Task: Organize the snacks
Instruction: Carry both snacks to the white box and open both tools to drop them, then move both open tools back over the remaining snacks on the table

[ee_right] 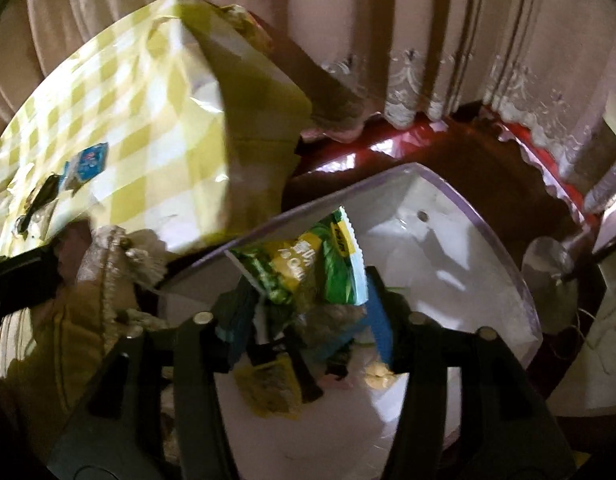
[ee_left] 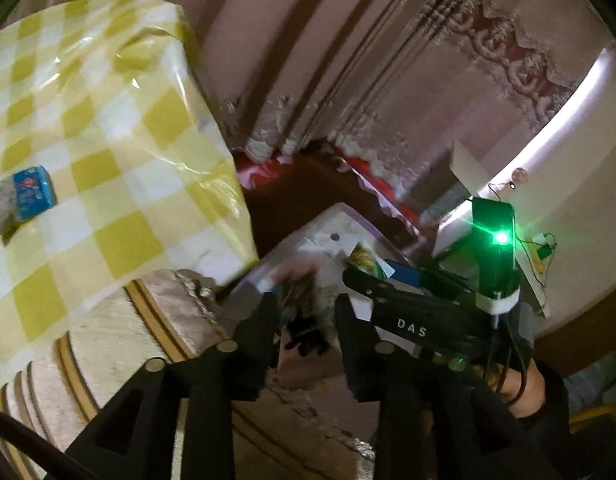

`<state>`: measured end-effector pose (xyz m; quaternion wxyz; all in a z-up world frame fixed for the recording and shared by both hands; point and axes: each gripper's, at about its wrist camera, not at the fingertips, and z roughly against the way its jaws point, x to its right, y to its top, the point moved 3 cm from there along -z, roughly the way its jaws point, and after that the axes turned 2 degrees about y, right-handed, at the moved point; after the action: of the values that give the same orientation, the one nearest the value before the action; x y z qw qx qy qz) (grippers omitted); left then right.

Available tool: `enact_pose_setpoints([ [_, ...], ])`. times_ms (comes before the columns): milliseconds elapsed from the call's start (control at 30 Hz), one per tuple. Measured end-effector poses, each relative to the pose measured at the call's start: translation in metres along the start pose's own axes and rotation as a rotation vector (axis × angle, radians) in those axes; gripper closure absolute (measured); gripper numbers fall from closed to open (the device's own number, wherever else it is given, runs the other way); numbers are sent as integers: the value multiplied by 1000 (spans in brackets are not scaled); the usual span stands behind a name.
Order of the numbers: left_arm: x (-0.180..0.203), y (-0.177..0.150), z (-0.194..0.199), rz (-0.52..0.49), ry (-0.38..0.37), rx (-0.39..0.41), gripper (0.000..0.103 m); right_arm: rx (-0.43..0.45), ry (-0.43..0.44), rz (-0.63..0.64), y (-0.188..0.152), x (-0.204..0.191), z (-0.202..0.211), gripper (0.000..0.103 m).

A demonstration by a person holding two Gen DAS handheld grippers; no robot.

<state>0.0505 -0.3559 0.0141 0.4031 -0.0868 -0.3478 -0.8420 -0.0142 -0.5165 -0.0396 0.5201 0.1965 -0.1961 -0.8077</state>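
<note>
Where blur smears the white bin (ee_right: 448, 216), snack packets (ee_right: 320, 264) between both parted hand-held grippers, contact indiscernible.

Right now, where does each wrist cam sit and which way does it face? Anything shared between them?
Left wrist: on the left gripper, angled down past the yellow-and-white checked tablecloth towards the white plastic bin; shows its own black fingers, the right gripper and a hand.
Right wrist: on the right gripper, looking down into the white plastic bin at a green-and-yellow snack packet between its fingers.
Shared: bin, tablecloth, blue snack packet, beige curtains.
</note>
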Motion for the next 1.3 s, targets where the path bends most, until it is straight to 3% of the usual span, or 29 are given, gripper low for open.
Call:
enact_pose_setpoints([
  [100, -5, 0, 0, 17, 15, -3, 53, -8, -11, -21, 0, 8, -2, 32],
  [333, -35, -2, 14, 105, 47, 23, 52, -33, -2, -1, 2, 4, -12, 27],
  [633, -102, -15, 51, 237, 158, 91, 52, -17, 16, 11, 14, -13, -11, 24],
  [1300, -210, -59, 126, 481, 295, 200, 48, -17, 175, 194, 15, -148, -9, 20],
])
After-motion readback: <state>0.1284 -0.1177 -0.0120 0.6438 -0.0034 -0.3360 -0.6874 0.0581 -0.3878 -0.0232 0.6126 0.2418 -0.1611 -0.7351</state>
